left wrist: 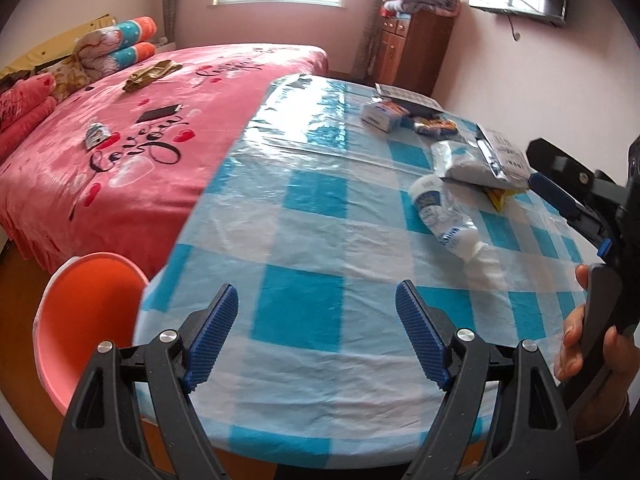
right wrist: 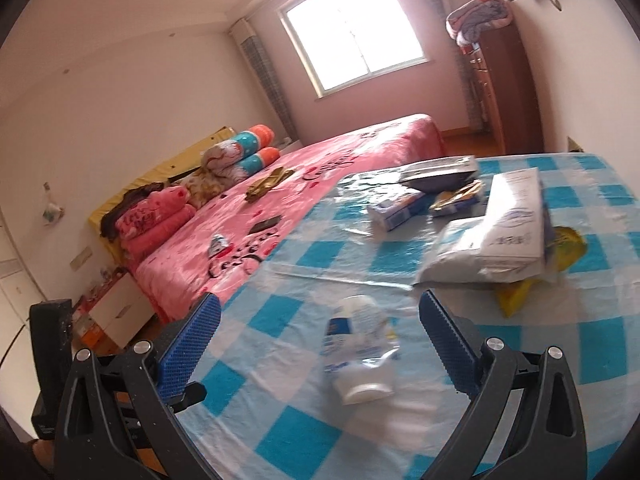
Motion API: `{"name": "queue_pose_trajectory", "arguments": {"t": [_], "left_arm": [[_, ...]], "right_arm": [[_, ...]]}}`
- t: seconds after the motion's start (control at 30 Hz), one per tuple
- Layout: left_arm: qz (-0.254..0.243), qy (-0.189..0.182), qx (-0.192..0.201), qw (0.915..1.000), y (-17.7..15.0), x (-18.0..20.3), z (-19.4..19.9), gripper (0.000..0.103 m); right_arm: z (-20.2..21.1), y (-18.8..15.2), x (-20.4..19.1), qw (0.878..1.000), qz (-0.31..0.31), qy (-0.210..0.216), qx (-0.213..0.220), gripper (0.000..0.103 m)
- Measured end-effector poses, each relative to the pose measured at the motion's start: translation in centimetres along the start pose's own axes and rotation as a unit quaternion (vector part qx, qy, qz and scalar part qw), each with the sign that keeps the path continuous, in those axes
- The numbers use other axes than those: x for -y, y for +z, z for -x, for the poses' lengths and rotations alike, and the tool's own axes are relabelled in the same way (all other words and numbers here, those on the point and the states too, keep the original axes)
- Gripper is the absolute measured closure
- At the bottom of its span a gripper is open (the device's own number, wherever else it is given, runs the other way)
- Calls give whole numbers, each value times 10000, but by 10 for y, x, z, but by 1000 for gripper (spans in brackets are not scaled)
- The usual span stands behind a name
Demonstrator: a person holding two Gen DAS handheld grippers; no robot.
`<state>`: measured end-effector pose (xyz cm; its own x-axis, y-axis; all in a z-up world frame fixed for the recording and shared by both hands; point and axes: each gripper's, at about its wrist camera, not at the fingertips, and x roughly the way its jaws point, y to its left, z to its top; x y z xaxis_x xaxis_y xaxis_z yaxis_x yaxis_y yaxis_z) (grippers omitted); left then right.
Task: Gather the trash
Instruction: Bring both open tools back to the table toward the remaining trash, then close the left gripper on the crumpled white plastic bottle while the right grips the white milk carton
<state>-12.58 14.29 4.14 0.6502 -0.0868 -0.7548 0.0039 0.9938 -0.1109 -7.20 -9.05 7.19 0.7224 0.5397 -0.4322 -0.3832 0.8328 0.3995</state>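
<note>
The left claw (left wrist: 316,332) hangs with its blue pads spread wide over the checked surface (left wrist: 304,240), nothing between them; a crushed plastic bottle (left wrist: 448,220) lies ahead to the right, touching a white pouch (left wrist: 476,162); small boxes (left wrist: 382,114) sit farther back; the right claw (left wrist: 560,196) enters from the right edge, a hand (left wrist: 592,344) gripping its handle; an orange bin (left wrist: 88,320) stands below the surface's left edge; a pink bed (left wrist: 120,152) lies beyond.

A crushed clear plastic bottle (right wrist: 362,354) with a blue-and-white label lies on its side on the checked surface (left wrist: 320,220). Just beyond it lies a white pouch (right wrist: 486,244), resting on a yellow wrapper (right wrist: 516,296). Farther back lie a small white-and-blue carton (right wrist: 394,208), a yellow snack wrapper (right wrist: 458,198) and a dark flat packet (right wrist: 438,172).
</note>
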Motion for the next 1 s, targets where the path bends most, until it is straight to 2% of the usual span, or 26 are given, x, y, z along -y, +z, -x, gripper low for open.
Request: {"name": "queue_pose_trajectory", "arguments": {"t": [0.2,0.57,0.67,0.77,1.0], "left_arm": [[-174,-235,-100,9995,6,29,-7,21],[-10,-819,-351,9960,26,76,-31,21],[38,-827,-427,9957,33,90,-43,22],[37,-735,-459,9962,38,98,-53,22],[148,-387,-549,9976,57,105,-77,28]], "right_arm": [[7,7,35,9986,-519,-123,-66,5],[33,23,108,9907,-1241,-438,339,5],[31,26,125,9889,-1314,-588,366,5],[28,28,138,9868,-1492,-494,390,5],[12,43,137,9895,-1290,-519,391,6]]}}
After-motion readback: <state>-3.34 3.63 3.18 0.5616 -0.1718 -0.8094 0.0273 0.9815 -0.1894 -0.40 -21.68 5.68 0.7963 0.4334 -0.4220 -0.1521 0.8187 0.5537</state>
